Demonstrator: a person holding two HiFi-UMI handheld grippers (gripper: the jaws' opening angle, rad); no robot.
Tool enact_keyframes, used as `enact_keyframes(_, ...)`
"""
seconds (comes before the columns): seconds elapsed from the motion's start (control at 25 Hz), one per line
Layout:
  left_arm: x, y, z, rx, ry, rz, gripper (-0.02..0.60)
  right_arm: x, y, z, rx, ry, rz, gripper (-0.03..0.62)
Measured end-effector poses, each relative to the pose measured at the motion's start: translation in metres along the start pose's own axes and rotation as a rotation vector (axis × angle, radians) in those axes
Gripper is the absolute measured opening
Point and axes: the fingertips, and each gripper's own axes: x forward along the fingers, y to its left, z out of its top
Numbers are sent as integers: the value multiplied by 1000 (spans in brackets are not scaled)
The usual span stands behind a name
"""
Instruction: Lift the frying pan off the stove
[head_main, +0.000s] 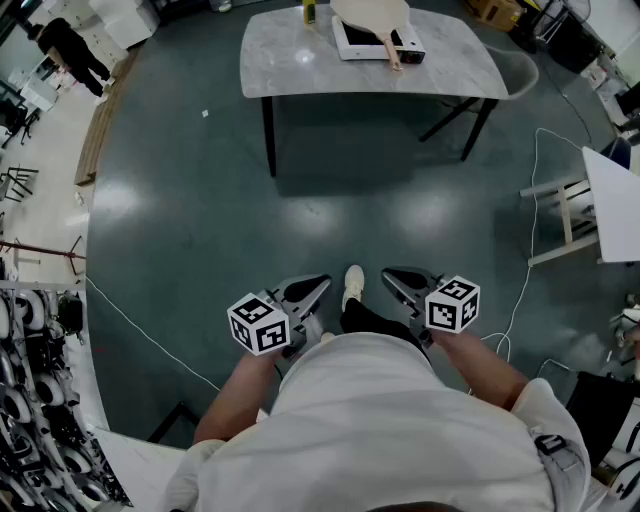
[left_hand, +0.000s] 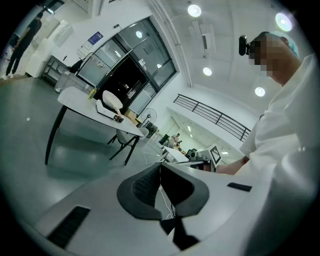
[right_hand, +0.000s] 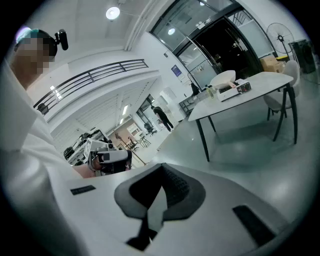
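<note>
A pale frying pan (head_main: 370, 14) rests on a white portable stove (head_main: 348, 42) on the grey table (head_main: 290, 60) at the far side of the room, its handle pointing toward me. Both grippers hang close to my body, a long way from the table. My left gripper (head_main: 318, 286) is shut and holds nothing. My right gripper (head_main: 392, 275) is also shut and empty. The left gripper view shows the pan (left_hand: 111, 100) far off beyond the closed jaws of the left gripper (left_hand: 161, 167). In the right gripper view the pan (right_hand: 223, 78) sits far beyond the right gripper (right_hand: 162, 167).
Grey floor lies between me and the table. A white stool (head_main: 560, 215) and a white cable (head_main: 530, 190) are at the right. A chair (head_main: 520, 70) stands behind the table. A person (head_main: 70, 48) stands far left, near a wooden board (head_main: 100, 130).
</note>
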Motion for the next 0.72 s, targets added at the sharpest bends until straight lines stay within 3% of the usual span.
enact_keyframes(0.4, 103, 49, 105, 67, 0, 29, 20, 10, -87, 113, -63, -9, 59, 3)
enact_keyframes(0.64, 168, 78, 147, 16, 6, 6, 21, 3, -149, 148, 35, -48, 62, 6)
enact_keyframes(0.72, 185, 91, 163, -10, 17, -14, 21, 1, -167, 159, 76, -74, 59, 37)
